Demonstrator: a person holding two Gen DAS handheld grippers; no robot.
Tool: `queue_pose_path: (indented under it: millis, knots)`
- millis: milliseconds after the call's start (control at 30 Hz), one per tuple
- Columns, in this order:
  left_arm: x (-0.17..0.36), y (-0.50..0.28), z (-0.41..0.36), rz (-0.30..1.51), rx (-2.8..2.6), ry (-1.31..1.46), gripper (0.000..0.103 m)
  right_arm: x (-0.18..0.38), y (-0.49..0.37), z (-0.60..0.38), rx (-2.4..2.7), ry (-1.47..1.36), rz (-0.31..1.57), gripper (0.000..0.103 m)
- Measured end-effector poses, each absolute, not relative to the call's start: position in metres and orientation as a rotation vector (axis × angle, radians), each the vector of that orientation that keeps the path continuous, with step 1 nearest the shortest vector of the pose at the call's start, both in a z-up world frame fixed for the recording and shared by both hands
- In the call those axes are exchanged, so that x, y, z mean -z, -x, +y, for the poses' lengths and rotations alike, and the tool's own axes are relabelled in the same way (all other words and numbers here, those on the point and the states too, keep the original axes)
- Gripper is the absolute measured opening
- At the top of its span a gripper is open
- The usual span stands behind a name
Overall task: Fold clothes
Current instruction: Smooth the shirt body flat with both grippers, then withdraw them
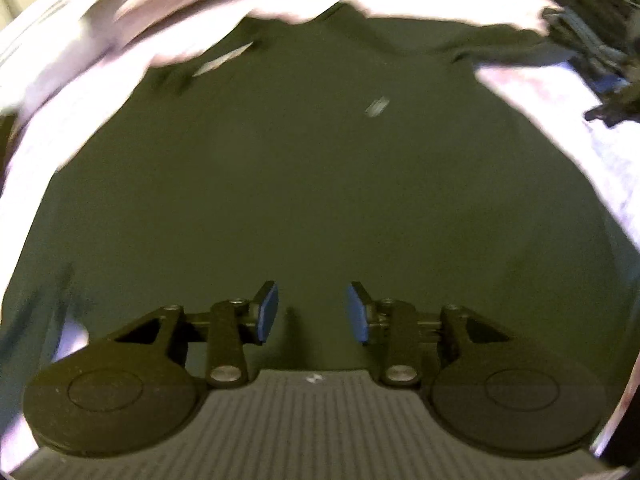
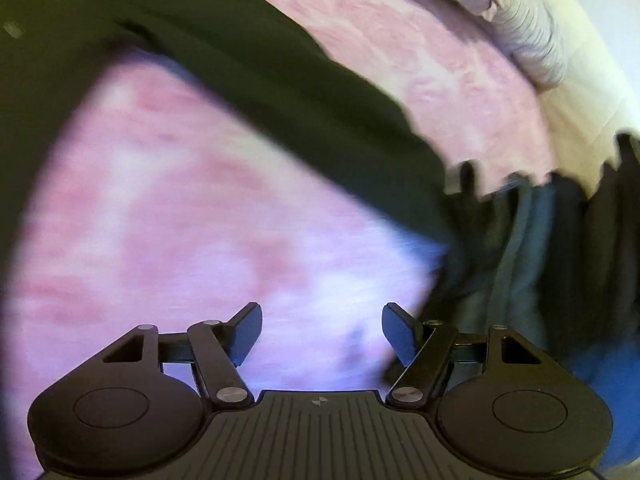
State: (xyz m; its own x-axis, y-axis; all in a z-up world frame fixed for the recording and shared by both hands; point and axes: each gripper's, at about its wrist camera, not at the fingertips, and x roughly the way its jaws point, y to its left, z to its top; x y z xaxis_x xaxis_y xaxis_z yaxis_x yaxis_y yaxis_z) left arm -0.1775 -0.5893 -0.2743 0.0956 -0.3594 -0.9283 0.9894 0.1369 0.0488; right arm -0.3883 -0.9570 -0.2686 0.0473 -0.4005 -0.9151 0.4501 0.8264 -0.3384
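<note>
A dark olive long-sleeved top (image 1: 304, 168) lies spread flat on a pink patterned bed cover (image 1: 48, 132), collar at the far end. My left gripper (image 1: 312, 310) hovers over the top's lower part, blue pads apart with nothing between them. In the right wrist view one sleeve of the top (image 2: 280, 96) runs slantwise from upper left to the right. My right gripper (image 2: 322, 330) stands open above the bare bed cover (image 2: 160, 220), below that sleeve, holding nothing. Both views are blurred.
A pile of dark clothes (image 2: 560, 248) lies to the right of the sleeve, with blue cloth (image 2: 600, 376) near it. The same pile (image 1: 596, 40) shows at the left wrist view's upper right. Pale bedding (image 2: 532, 40) lies at the far edge.
</note>
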Motion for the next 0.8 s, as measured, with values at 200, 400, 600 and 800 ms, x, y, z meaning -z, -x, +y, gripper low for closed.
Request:
queue_pose_path:
  millis: [200,400,600,800]
  knots:
    - [0.279,0.165,-0.497,1.053,1.083,-0.856,0.035,0.271,0.383,-0.863,0.484,-0.3,1.304,0.07]
    - [0.283,0.168,-0.421,1.131,1.116,-0.87,0.036,0.248,0.386,-0.79,0.568,-0.292,1.328,0.07]
    - [0.234,0.147,-0.371,1.083,1.173,-0.822,0.042,0.187,0.373,-0.716,0.615,-0.351,1.269,0.078]
    - [0.18,0.113,-0.334,0.989,1.204,-0.84,0.048,0.137,0.345,-0.634,0.611,-0.463,1.235,0.092]
